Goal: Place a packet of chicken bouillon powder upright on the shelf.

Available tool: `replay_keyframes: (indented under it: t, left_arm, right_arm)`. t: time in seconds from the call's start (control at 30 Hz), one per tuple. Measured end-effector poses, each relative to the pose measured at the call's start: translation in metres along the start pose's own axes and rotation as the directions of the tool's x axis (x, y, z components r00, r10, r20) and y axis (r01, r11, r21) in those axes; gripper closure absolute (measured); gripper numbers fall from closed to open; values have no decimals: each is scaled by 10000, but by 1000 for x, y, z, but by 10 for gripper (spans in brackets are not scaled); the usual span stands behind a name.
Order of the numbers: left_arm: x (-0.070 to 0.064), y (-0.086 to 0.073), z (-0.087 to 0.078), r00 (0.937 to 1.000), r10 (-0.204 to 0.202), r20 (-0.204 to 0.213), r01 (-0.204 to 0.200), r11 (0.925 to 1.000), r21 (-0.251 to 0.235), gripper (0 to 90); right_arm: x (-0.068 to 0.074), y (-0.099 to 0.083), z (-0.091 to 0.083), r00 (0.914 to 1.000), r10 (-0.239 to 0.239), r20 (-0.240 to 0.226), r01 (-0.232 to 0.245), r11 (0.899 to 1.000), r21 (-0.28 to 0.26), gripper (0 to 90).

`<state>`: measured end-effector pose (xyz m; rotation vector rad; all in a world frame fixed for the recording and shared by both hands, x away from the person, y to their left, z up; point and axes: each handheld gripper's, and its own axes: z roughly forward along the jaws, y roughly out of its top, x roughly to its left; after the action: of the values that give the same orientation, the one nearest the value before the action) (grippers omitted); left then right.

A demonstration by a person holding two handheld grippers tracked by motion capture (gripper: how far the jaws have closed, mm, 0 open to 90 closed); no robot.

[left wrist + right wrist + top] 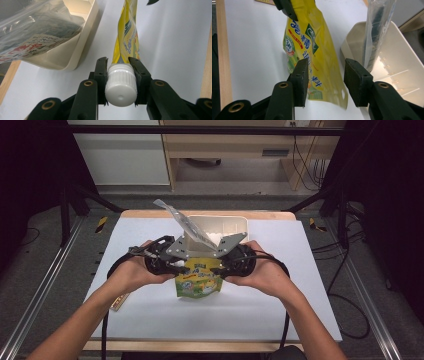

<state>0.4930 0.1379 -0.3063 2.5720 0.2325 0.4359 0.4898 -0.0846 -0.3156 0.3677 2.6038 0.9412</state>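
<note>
The left gripper (121, 75) fingers pinch the white cap (121, 86) of one yellow pouch (312, 52) above the tabletop (280, 305); the right gripper (325, 82) fingers stand spread beside its edge. Risk: twisting may crumple the unsupported pouch. One cream bin (227, 225), one clear bag (187, 225).

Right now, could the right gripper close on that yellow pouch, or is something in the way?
Probably yes. The right gripper is open, with the yellow pouch's edge already between its jaws. The left gripper holds the white cap, well clear.
</note>
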Motion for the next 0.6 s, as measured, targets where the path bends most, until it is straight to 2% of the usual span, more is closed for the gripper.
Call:
replay_keyframes:
  t: [0.17, 0.3, 0.37, 0.43, 0.47, 0.53, 0.6]
  left_arm:
    - [0, 0, 0, 10000, 14, 8, -13, 10000, -80, 696]
    - [1, -2, -1, 9999, 12, -102, -13, 10000, -64, 694]
    - [2, -5, -2, 9999, -129, -76, 127, 9997, -210, 689]
    - [2, -7, -4, 9993, -302, -219, 293, 9988, -400, 666]
    - [2, -9, -6, 9982, -499, -328, 478, 9969, -618, 616]
    - [3, -13, -11, 9948, -894, -487, 835, 9903, -1114, 448]
    - [3, -18, -17, 9913, -1157, -633, 1049, 9827, -1528, 363]
  right_arm:
    - [-5, 5, 15, 9990, -2, -456, 18, 9994, 358, 656]
    - [-4, 10, 20, 9970, 115, -760, -70, 9982, 593, 868]
    - [-4, 10, 19, 9954, 238, -933, -189, 9984, 536, 900]
    - [-3, 11, 17, 9945, 377, -979, -325, 9980, 539, 900]
    - [-3, 12, 15, 9939, 470, -993, -411, 9973, 605, 900]
    - [-2, 12, 10, 9927, 721, -967, -646, 9949, 779, 900]
    - [-2, 10, 2, 9923, 930, -821, -851, 9919, 945, 900]
